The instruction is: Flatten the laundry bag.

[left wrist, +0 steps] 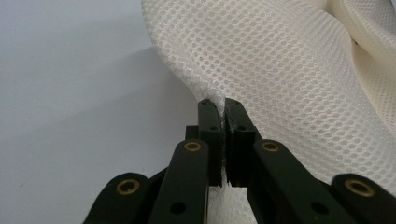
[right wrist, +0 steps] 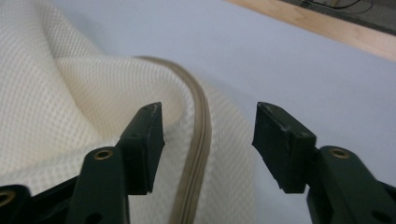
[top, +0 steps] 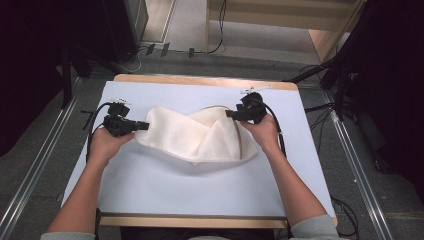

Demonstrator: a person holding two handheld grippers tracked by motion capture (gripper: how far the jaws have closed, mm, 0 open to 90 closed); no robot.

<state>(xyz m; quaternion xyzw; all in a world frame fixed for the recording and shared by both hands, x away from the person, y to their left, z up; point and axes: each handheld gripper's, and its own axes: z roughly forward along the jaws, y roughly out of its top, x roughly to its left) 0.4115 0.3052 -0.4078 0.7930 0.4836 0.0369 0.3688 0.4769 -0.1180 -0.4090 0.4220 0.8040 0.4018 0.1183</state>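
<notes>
A cream mesh cloth (top: 192, 134) lies crumpled and partly folded on the pale blue mat (top: 165, 185). It has a tan trimmed edge (right wrist: 198, 140). My left gripper (top: 145, 126) is shut on the cloth's left edge (left wrist: 219, 105), pinching the mesh between its jaws. My right gripper (top: 229, 114) is open over the cloth's right side. In the right gripper view its jaws (right wrist: 208, 140) stand wide apart on either side of the tan edge, holding nothing.
The mat covers a wooden table whose edge (top: 200, 80) shows at the back. Cables (top: 215, 47) and a wooden frame (top: 320, 40) lie on the floor beyond. Metal rails (top: 350, 150) run along both sides.
</notes>
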